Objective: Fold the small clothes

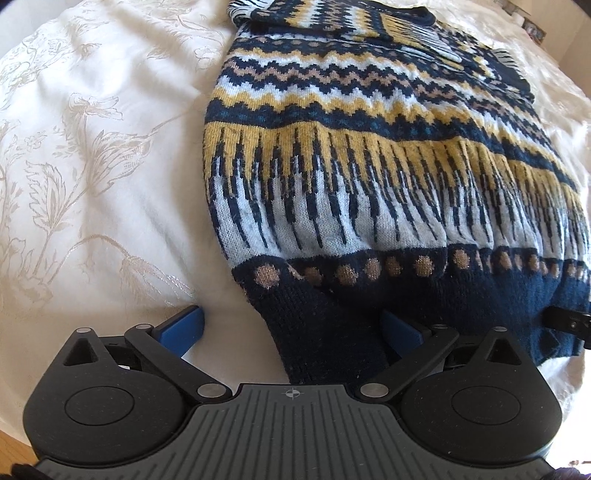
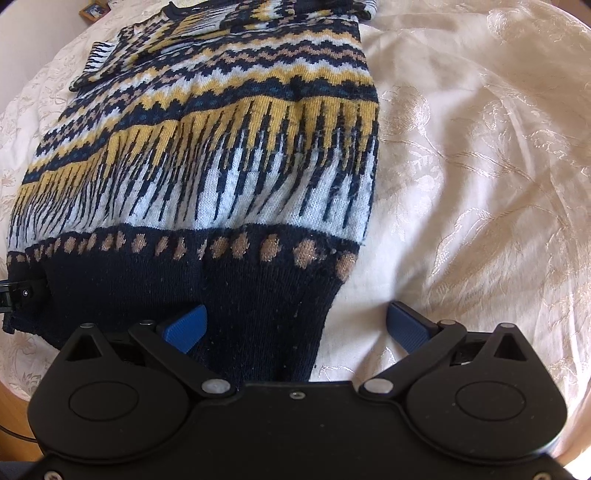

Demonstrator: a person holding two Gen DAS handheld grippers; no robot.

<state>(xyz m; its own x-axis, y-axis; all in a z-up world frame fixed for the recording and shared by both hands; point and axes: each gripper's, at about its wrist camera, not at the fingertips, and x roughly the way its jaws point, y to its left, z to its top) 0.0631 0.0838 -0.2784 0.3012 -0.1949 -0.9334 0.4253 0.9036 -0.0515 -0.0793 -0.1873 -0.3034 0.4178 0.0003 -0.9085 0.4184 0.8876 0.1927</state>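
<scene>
Lying flat: a patterned knit sweater (image 1: 369, 177) on a white cloth (image 1: 103, 147) with a pale flower pattern, its dark blue hem band near both cameras and its neck at the far end.
Sweater pattern: bands of navy, mustard, pale blue and tan zigzags, then long streaks, then a row of tan dots above the plain navy hem (image 2: 229, 295).
Left gripper (image 1: 291, 328): its blue fingers (image 1: 183, 328) are spread wide, one on each side of the sweater's near left hem corner; the right finger is partly hidden by the knit, and the left finger rests on bare cloth.
Right gripper (image 2: 295, 325): its blue fingers (image 2: 406, 326) are likewise spread wide, straddling the near right hem corner; the left finger lies over the navy knit, the right finger over bare cloth.
Grip: neither gripper pinches the fabric.
Other gripper in view: a black part of each shows at the hem's edge in the opposite camera.
Far corner: a small picture frame (image 2: 95, 9) sits beyond the cloth.
Near edge: a strip of wooden surface (image 1: 14, 450) shows under the cloth's edge.
</scene>
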